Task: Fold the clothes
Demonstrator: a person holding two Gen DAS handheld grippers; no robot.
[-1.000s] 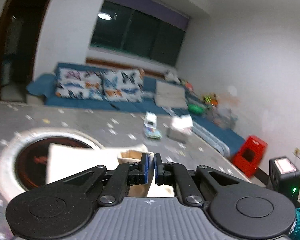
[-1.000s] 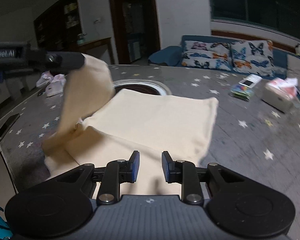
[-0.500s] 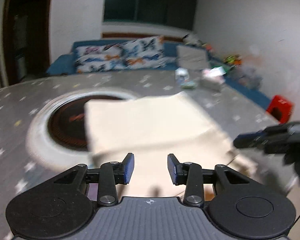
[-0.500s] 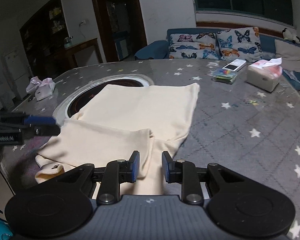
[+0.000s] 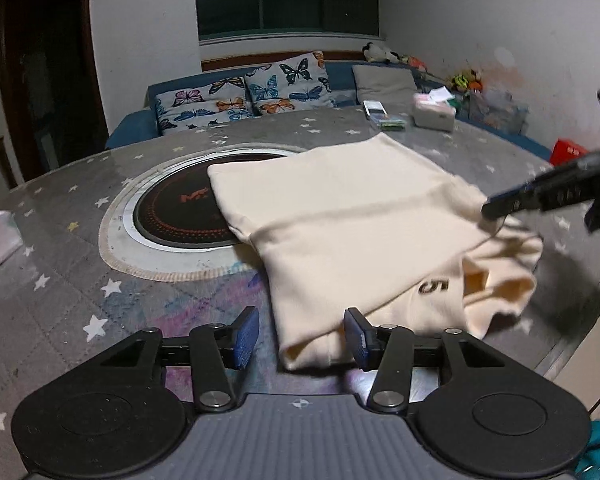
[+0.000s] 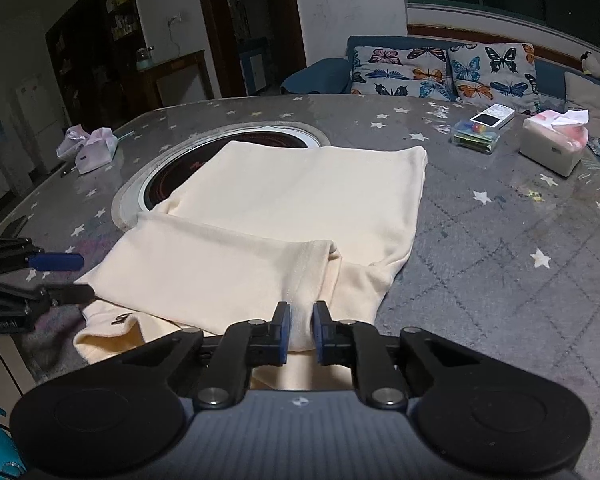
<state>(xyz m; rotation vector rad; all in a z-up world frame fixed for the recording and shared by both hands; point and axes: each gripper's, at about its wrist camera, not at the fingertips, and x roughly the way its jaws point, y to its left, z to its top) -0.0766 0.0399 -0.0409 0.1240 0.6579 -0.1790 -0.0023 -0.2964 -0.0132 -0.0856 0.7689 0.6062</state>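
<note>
A cream garment (image 5: 340,208) (image 6: 300,200) lies folded on the grey star-patterned table (image 5: 60,280), with one flap laid across its near part. My left gripper (image 5: 300,332) sits low at the garment's near corner. Its jaws are opening; the corner lies between them and the pads do not press it. In the right wrist view the left gripper (image 6: 66,278) appears at the garment's left edge. My right gripper (image 6: 300,328) is shut on the garment's near edge, a ridge of cloth pinched between its pads. The left wrist view shows the right gripper (image 5: 500,206) at the garment's right side.
A round dark hotplate (image 5: 180,208) set into the table lies partly under the garment. A tissue box (image 6: 552,144) and a small clear box (image 6: 476,136) stand at the far right, a pink tissue pack (image 6: 88,148) at the far left. Beyond is a sofa (image 5: 240,96).
My left gripper let go of the flap it held up, which now lies across the garment, then opened and sank to the near corner. My right gripper's jaws closed on the near edge.
</note>
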